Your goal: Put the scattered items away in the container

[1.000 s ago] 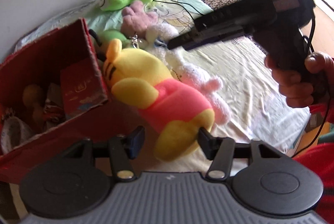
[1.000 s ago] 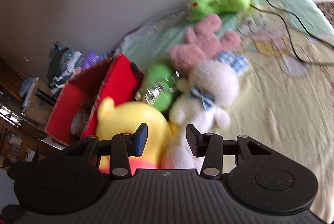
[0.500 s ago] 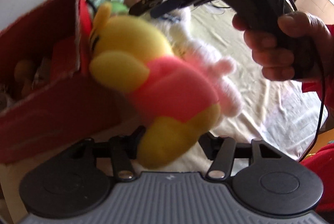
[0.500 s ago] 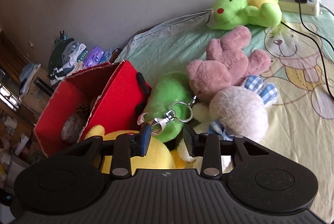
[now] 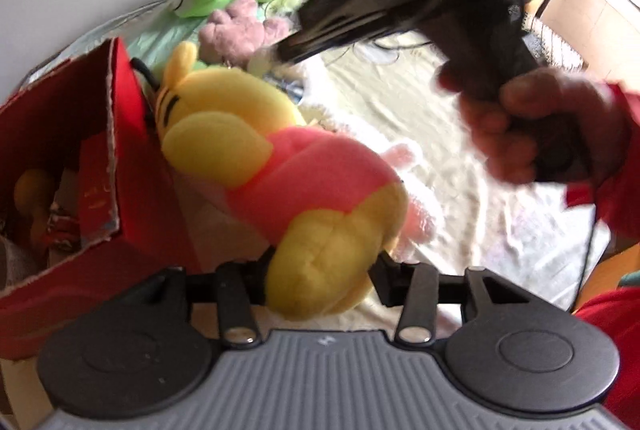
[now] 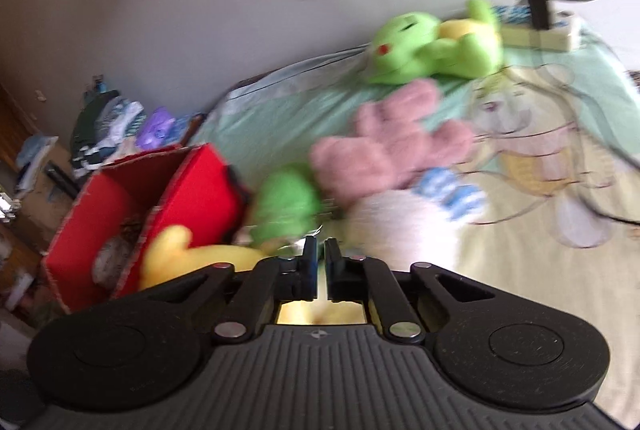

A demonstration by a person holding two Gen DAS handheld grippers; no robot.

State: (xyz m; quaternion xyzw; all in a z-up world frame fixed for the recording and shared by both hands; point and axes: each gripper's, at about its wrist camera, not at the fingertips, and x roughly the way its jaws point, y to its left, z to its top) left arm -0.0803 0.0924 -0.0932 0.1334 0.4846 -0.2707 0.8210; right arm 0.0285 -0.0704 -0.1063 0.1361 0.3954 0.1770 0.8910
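The left gripper (image 5: 322, 272) is clamped on the yellow foot of the bear (image 5: 280, 165), a yellow plush in a pink shirt. Its jaws have just been closing, and the foot bulges between them and hides both pads. The bear stretches away from these jaws, its head against the torn edge of the red box (image 5: 116, 133), which stands to the left of the gripper. Inside the box only a yellowish shape and some dim bits show; what they are cannot be made out.

The right gripper (image 6: 320, 260) has just been closing too and its jaws now stand almost together. The picture is smeared by motion, so whether they pinch anything is unclear; a small metal glint sits right at the tips, in front of the green toy (image 6: 286, 205). From the left camera this gripper is a dark blur above the bear, held by a hand (image 5: 532, 133) with a red sleeve, and its tips cannot be read.

Beyond the right jaws lie a pink rabbit (image 6: 390, 149), a white toy (image 6: 400, 226) with blue checked ears, and farther off a green frog (image 6: 432, 47) near a power strip (image 6: 536, 35).
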